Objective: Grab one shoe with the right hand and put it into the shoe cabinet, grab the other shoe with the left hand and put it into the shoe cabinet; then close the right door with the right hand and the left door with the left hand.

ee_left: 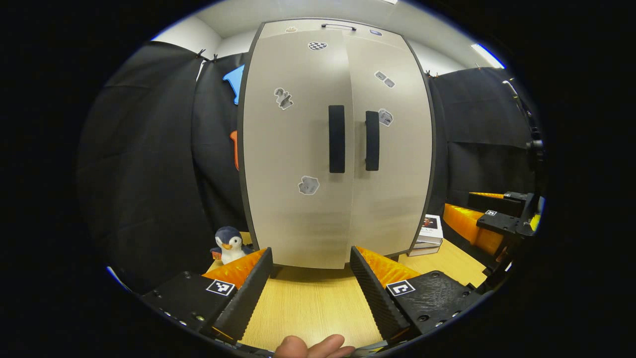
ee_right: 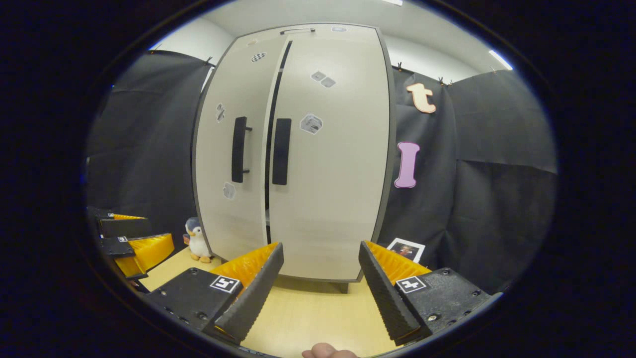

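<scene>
A: The tall beige two-door shoe cabinet stands on the pale wooden desk, straight ahead of both grippers, doors swung to; the right gripper view shows a dark slit between them.

B: The left gripper and right gripper gape wide, holding nothing. A small plush penguin sits ahead-left of the left one.

I count one shoe cabinet at twelve o'clock with two doors, two handles; one toy penguin at eight; one stack of books at four.
</scene>
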Demonstrator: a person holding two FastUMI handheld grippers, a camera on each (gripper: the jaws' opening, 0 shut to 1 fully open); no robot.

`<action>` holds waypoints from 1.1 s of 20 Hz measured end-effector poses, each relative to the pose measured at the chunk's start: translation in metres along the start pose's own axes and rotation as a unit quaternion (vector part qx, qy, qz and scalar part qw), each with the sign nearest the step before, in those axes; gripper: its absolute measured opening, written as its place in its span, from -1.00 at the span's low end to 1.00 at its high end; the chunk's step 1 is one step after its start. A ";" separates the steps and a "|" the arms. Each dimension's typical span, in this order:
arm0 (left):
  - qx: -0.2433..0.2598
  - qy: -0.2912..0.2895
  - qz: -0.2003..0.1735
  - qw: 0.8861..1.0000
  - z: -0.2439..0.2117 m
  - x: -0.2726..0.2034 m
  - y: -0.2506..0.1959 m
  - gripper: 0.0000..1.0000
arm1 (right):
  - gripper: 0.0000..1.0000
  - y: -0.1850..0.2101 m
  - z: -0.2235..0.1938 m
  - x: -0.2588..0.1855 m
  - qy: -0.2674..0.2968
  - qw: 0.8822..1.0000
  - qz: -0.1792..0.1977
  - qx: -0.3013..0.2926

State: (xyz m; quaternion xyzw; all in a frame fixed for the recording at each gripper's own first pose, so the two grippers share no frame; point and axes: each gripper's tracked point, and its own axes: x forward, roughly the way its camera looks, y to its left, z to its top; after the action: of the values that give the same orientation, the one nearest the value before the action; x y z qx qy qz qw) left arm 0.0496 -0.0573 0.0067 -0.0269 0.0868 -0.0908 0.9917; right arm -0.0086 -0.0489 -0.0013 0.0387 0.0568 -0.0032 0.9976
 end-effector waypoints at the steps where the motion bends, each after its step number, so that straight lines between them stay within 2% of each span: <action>1: 0.002 0.002 0.000 1.000 -0.001 0.001 -0.001 0.90 | 0.99 -0.001 0.000 0.000 0.001 1.000 0.000 0.001; 22: -0.001 0.006 0.007 1.000 -0.008 0.006 0.000 0.90 | 0.98 -0.005 0.001 0.006 0.003 1.000 0.003 0.012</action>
State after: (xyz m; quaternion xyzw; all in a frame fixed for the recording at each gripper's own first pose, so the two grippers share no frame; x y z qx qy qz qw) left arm 0.0540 -0.0587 -0.0020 -0.0268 0.0933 -0.0839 0.9917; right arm -0.0030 -0.0540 -0.0018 0.0506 0.0602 -0.0005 0.9969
